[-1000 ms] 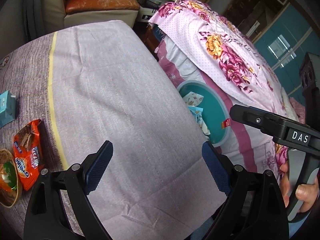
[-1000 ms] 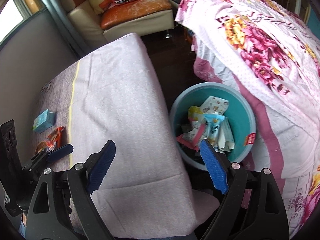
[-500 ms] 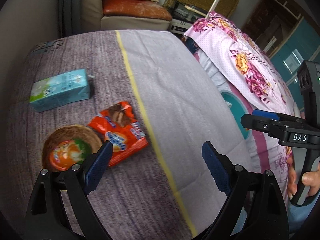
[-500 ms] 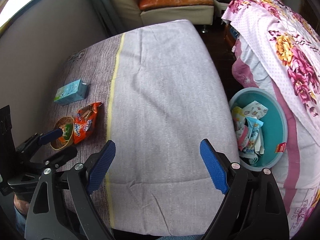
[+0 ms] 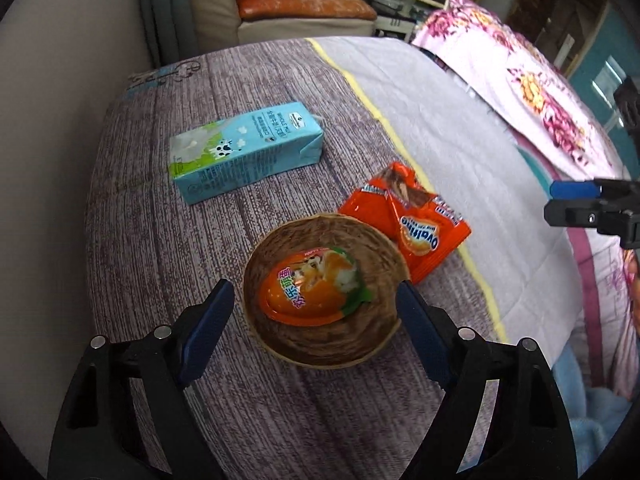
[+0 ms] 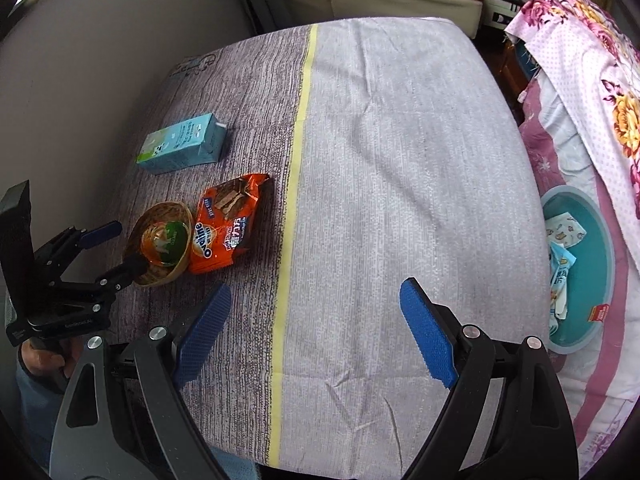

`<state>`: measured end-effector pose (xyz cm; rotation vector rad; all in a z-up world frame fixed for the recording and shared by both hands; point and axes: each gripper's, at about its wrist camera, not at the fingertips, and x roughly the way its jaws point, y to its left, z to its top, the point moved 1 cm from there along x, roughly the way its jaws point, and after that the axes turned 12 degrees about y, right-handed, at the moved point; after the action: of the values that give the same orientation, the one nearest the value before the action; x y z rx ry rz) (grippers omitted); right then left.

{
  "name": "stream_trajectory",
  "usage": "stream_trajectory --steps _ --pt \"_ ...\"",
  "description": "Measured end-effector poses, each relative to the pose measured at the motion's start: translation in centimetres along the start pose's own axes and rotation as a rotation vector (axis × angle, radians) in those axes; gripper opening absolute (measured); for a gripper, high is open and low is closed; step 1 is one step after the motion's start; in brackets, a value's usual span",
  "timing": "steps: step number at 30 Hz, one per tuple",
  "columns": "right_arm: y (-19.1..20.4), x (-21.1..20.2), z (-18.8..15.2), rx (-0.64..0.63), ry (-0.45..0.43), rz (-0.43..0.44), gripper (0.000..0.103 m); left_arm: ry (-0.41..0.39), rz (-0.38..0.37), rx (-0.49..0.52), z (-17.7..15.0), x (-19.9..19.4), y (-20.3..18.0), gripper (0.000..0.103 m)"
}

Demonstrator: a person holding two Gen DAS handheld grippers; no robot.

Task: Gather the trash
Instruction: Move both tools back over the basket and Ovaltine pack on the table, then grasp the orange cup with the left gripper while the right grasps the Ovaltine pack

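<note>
While the left claw point(image 5: 310, 318) gapes around the bowl point(image 5: 324, 292), pickup is at hand.

As both its pads flank the rim without touching, I judge the next move is closing on the bowl or the orange cup point(image 5: 312, 290) inside it. Just behind lies the wrapper point(image 5: 416, 224), tucked against the bowl, then the carton point(image 5: 244, 152) farther back on the counter point(image 5: 160, 248). The right claw point(image 6: 316, 330) hangs spread and empty; the bin point(image 6: 600, 248) waits beyond the counter's right edge.

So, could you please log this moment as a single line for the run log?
left claw: open, straddling brown bowl with orange packet | right claw: open, over table | bin: holds wrappers
</note>
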<state>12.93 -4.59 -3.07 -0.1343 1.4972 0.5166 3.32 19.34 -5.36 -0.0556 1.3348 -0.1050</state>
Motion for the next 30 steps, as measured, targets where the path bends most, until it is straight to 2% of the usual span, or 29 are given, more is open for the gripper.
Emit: stream_trajectory --steps 2,11,13,19,21,23,25,30 --pt "0.3 0.6 0.5 0.006 0.011 0.02 0.082 0.016 0.002 0.052 0.2 0.5 -0.3 0.067" --pt "3.0 4.8 2.9 0.002 0.068 0.103 0.081 0.059 0.014 0.181 0.7 2.7 -1.4 0.066" --pt "3.5 5.7 3.2 0.0 0.083 0.13 0.072 0.055 0.004 0.171 0.6 2.8 -1.3 0.058" --pt "4.7 7.6 4.1 -0.011 0.115 0.191 0.063 0.039 -0.025 0.146 0.2 2.8 -1.3 0.058" --pt "5.0 8.0 4.1 -0.016 0.116 0.218 0.047 0.041 -0.025 0.138 0.3 2.8 -1.4 0.058" --pt "5.2 7.7 3.9 -0.032 0.092 0.207 0.032 0.037 -0.027 0.123 0.5 2.8 -1.4 0.058" --pt "5.2 7.2 3.6 -0.047 0.06 0.172 0.03 0.032 -0.023 0.099 0.5 2.7 -1.4 0.057" --pt "3.3 5.8 2.9 -0.015 0.029 0.171 0.024 -0.003 -0.043 0.047 0.4 1.2 -1.5 0.057"
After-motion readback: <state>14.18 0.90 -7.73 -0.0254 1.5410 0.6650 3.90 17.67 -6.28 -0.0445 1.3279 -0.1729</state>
